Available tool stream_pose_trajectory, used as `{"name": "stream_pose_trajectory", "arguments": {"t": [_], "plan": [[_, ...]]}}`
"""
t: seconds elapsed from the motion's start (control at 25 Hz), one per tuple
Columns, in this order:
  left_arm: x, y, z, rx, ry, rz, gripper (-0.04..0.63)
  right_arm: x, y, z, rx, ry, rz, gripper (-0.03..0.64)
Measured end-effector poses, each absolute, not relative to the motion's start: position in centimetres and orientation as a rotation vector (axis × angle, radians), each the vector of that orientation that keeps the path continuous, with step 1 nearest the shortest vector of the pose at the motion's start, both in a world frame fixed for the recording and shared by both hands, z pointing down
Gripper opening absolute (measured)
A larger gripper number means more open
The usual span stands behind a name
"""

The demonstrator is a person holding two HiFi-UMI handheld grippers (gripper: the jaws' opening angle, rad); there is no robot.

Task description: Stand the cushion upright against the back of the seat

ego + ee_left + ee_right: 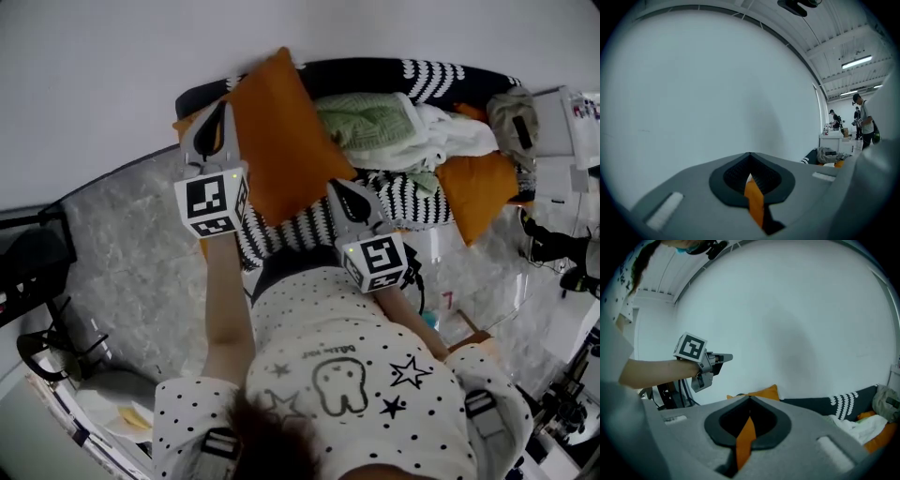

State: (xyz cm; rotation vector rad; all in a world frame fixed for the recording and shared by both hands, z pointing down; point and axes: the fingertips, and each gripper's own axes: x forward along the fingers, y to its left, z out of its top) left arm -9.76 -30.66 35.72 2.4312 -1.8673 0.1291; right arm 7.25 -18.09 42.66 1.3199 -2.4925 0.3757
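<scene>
Your left claw [217, 122] is pressed shut on the 9 o'clock edge of the orange square fabric cushion [281, 141]. The left gripper view shows a thin strip of the cushion's cloth pinched between the two grey jaws, with only the plain white wall [717, 84] beyond. In the head view the cushion sits at 12 o'clock from your body, over the left end of the black upholstered seat with white chevron bands [366, 70]. It is turned like a diamond, its top corner rising past the seat's dark back edge toward the wall. You cannot tell from here whether it leans on the seat back.

Your right claw [345, 195] is clamped on the cushion's 5 o'clock corner, and the right gripper view shows the same orange cloth squeezed between its jaws.

At 1 o'clock, a pale green knitted cloth [370, 122] is heaped on the seat, touching a crumpled white cloth [455, 131]. At 3 o'clock of that pile, a second orange cushion [478, 192] lies at the seat's right end.
</scene>
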Motion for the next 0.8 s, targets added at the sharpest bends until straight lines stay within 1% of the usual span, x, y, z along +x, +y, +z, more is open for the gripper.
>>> {"name": "stream_pose_trajectory", "arguments": {"t": [0.36,0.52,0.8], "plan": [[-7.3,-25.7,33.0,2.449,-1.864,0.01,0.002,7.8,-18.4,42.1,1.303,-2.524,0.329,0.002],[-7.6,-23.2,31.2,2.464,-1.866,-0.022,0.002,7.1,-17.3,41.0,1.302,-2.535,0.306,0.002],[-7.6,-21.2,31.6,2.455,-1.853,-0.037,0.002,7.1,-17.8,40.8,1.308,-2.534,0.291,0.002]]}}
